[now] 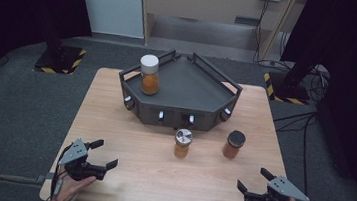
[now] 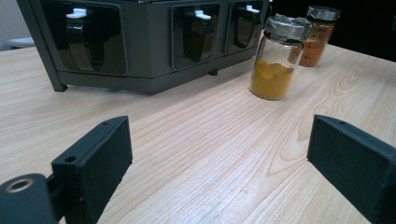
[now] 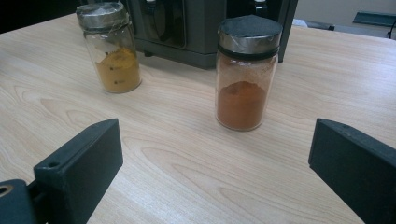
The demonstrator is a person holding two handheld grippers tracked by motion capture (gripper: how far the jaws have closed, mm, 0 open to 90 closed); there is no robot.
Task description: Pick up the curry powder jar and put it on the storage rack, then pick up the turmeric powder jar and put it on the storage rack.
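Note:
A dark grey angled rack stands at the back middle of the wooden table. On its top left sits a white-capped jar of orange powder. In front of the rack stand a silver-lidded jar of yellow powder and a black-lidded jar of reddish powder. My left gripper rests open near the front left edge, with nothing between its jaws. My right gripper is open at the front right, facing the black-lidded jar, with bare wood between its jaws.
The rack's front face carries several slots with white-tipped clips. Grey carpet surrounds the table. Stands with yellow-black striped bases flank the back, and cables trail on the right floor.

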